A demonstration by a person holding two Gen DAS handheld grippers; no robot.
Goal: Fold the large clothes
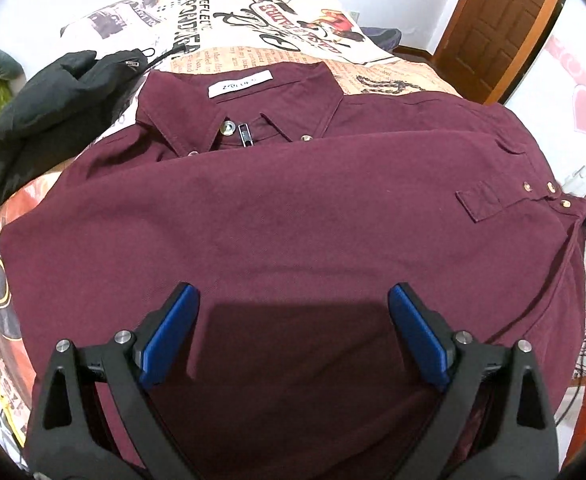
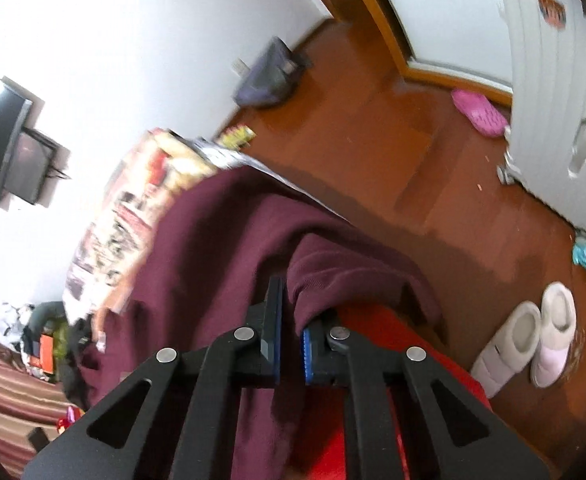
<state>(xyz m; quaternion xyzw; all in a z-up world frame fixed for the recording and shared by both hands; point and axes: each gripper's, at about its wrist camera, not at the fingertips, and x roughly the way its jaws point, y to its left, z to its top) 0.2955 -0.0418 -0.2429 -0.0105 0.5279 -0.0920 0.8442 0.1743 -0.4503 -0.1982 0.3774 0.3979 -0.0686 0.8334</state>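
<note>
The maroon jacket (image 1: 293,208) lies spread on the bed (image 1: 261,20), collar (image 1: 237,100) at the far end, zipper done up. One sleeve already looks folded across the chest, its buttoned cuff (image 1: 533,196) lying over at the right side, so I'd judge the first fold made. The left gripper (image 1: 293,332) hovers above the lower body of the garment, jaws spread wide, gripping nothing. Over in the blurred right wrist view, the right gripper (image 2: 291,320) has its jaws pinching a bunch of that maroon fabric (image 2: 333,264) at the bed's edge, above the wooden floor (image 2: 393,128). Exactly which part it grips, I cannot tell. A black garment (image 1: 53,120) waits beside the collar. Left to do, by my read: bring this side in, then fold the body up.
</note>
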